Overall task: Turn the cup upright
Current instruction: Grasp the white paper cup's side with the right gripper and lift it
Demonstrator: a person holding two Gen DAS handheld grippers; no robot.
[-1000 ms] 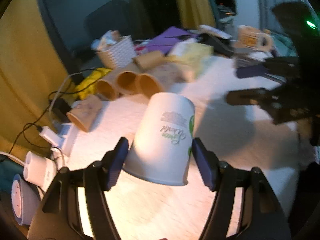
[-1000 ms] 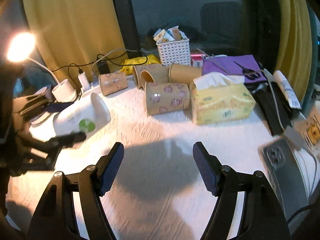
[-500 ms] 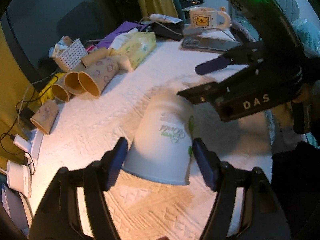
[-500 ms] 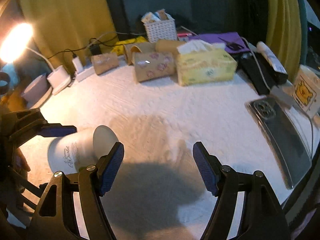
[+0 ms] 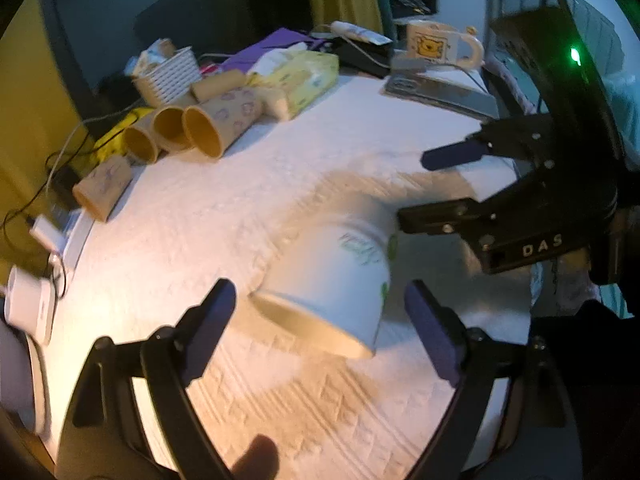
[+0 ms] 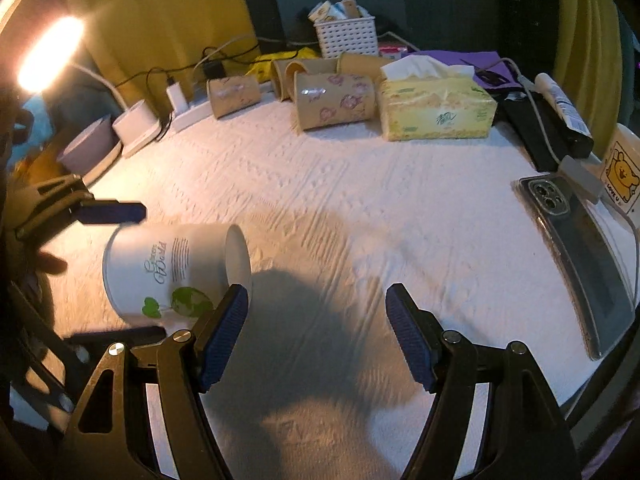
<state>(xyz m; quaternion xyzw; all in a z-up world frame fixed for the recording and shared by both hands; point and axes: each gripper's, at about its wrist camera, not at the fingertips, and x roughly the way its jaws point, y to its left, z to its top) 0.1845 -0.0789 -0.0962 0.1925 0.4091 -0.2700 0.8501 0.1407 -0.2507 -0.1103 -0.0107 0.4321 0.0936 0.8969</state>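
The left gripper (image 5: 320, 320) is low and near, its jaws spread wide with daylight at each pad. To its right the right gripper (image 6: 316, 332) hangs equally wide, holding nothing.

Smooth white paper cup (image 5: 332, 280), textured white tablecloth (image 6: 360, 200), glossy phone case (image 6: 576, 248)

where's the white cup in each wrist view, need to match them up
Left wrist: the white cup sits low centre, on its side, open rim toward the camera, between the open left gripper fingers.
Right wrist: the same cup lies at lower left, closed base facing right, just beyond the right gripper.
Shared landmark: the yellow tissue box at the table's far side.
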